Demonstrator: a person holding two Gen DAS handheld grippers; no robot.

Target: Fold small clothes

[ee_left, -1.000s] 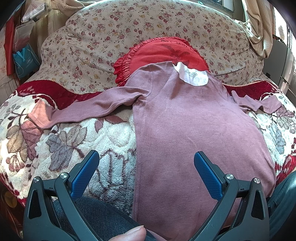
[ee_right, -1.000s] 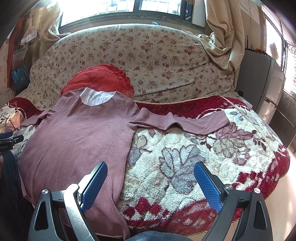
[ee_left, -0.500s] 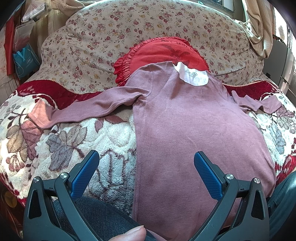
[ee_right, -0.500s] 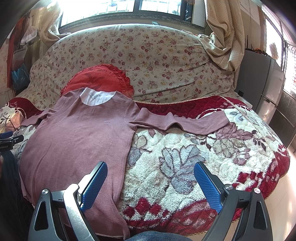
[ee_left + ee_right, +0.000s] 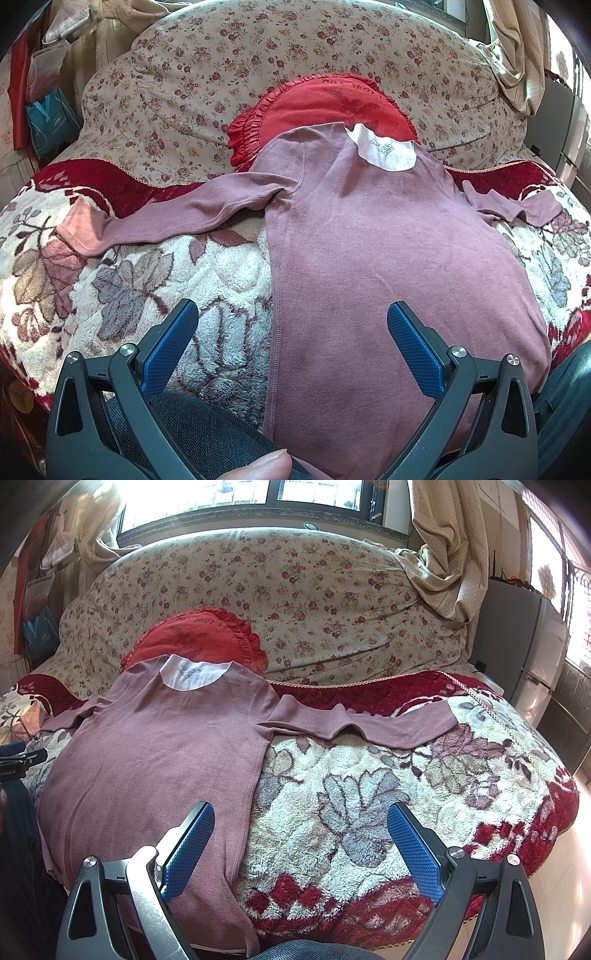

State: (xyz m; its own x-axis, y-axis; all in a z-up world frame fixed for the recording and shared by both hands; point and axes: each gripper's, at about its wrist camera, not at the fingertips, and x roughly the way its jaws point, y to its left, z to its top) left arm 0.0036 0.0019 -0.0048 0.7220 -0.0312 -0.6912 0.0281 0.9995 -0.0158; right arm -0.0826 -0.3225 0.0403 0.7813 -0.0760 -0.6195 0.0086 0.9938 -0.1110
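while one mauve long-sleeved knit shirt (image 5: 369, 266) lies flat, front up, both sleeves spread, on the floral plush blanket (image 5: 369, 805) covering the sofa, its collar rests on one red ruffled cushion (image 5: 325, 107). two grippers hover low at its hem: left gripper (image 5: 291, 339) and right gripper (image 5: 301, 834), fingers spread wide, holding nothing. a window (image 5: 240, 494) glows behind.

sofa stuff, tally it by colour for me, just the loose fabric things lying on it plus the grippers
mauve: 1, the long-sleeved top
red: 1, the frilled cushion
blue-padded: 2, the left gripper and the right gripper, both open and empty
total: 4
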